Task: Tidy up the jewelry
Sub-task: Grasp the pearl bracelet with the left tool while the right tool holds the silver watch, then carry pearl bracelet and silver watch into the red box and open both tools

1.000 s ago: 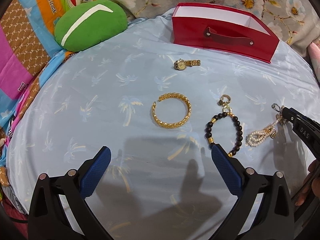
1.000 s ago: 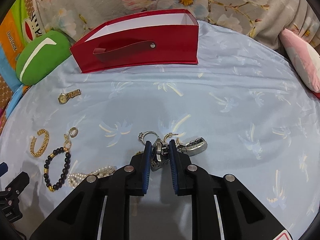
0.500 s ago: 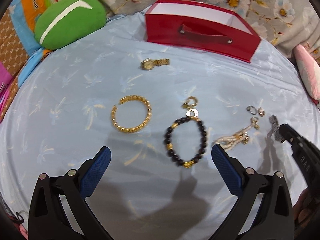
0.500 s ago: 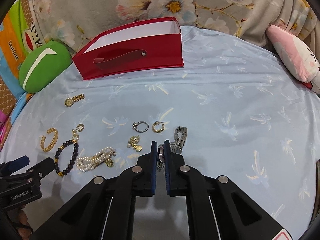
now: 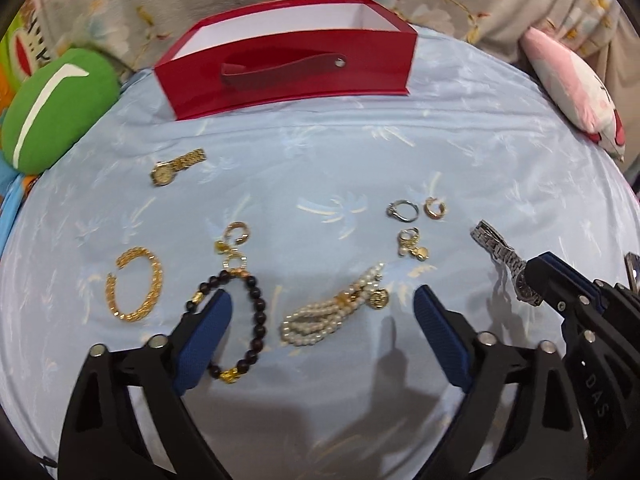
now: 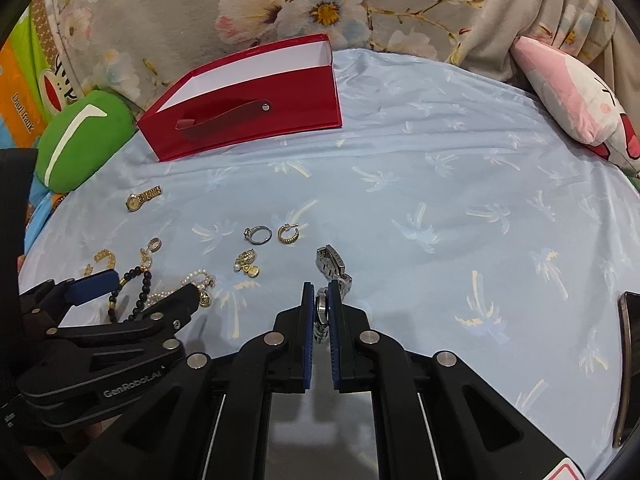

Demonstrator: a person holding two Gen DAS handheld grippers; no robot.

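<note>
1. The right gripper (image 6: 321, 300) is clamped on the silver watch (image 6: 331, 266), its strap trailing ahead toward the red box (image 6: 256, 120).
2. The box lies straight ahead and slightly left of the watch, well apart.
3. The left gripper (image 5: 320, 312) is spread wide, holding nothing, over the pearl bracelet (image 5: 332, 312), so the right is the arm placed to deliver.

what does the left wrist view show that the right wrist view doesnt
Only the left wrist view: the whole gold cuff bracelet, unblocked, and the open left tool head-on.
Only the right wrist view: the right tool shut on the silver metal wristwatch, and a dark phone edge.
Both: the red open box, the gold wristwatch, and the white pearl bracelet.
</note>
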